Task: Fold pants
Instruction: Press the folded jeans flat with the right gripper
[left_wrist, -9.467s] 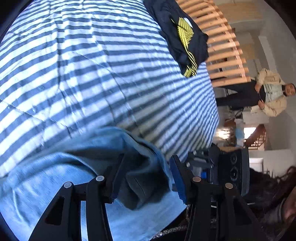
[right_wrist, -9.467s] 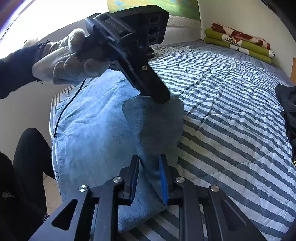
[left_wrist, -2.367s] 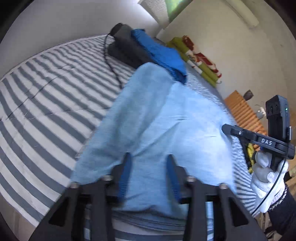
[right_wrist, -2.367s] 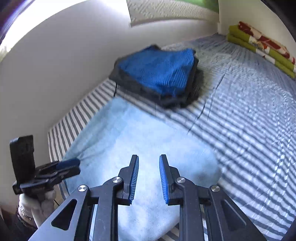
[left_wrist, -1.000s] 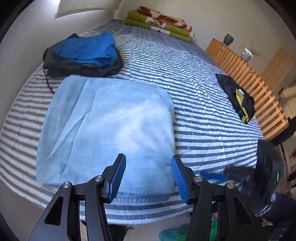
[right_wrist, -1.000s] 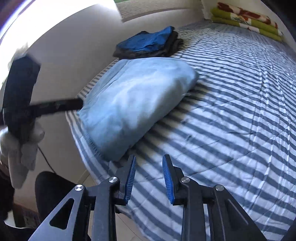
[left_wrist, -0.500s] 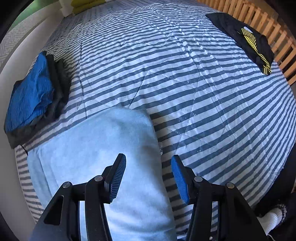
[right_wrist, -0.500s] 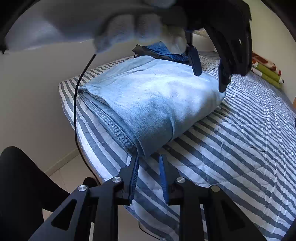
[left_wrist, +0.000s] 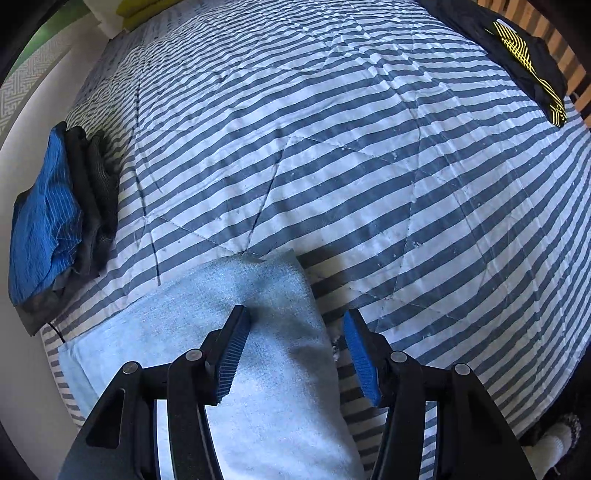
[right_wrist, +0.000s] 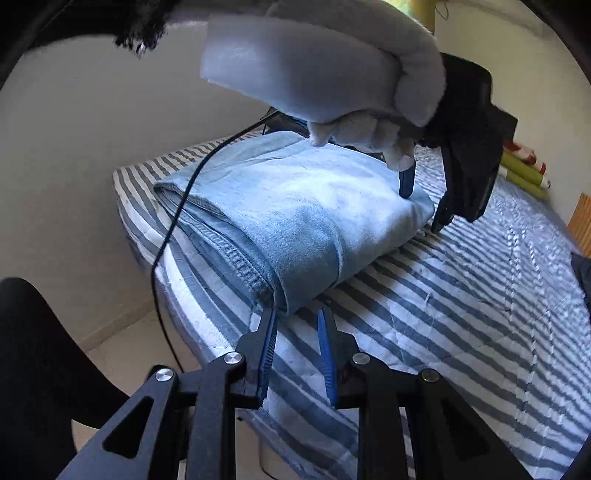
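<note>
The light blue jeans (right_wrist: 303, 218) lie folded into a thick rectangle near a corner of the striped bed (right_wrist: 461, 314). In the left wrist view my left gripper (left_wrist: 295, 325) is open and straddles the far right corner of the jeans (left_wrist: 266, 306). The right wrist view shows that same left gripper (right_wrist: 424, 210) held by a gloved hand (right_wrist: 351, 81) over the bundle's far corner. My right gripper (right_wrist: 295, 314) is open, its tips at the near folded corner, just at the hem, with no cloth clamped between them.
A folded blue and dark clothes stack (left_wrist: 55, 221) sits by the wall, left of the jeans. A black garment with yellow print (left_wrist: 524, 59) lies at the far right, by wooden slats. A black cable (right_wrist: 177, 229) hangs off the bed edge. A dark-clothed leg (right_wrist: 37, 369) fills the lower left.
Both grippers have closed in on the folded jeans: the left one dropped over the far corner, the right one slid up to the near corner.
</note>
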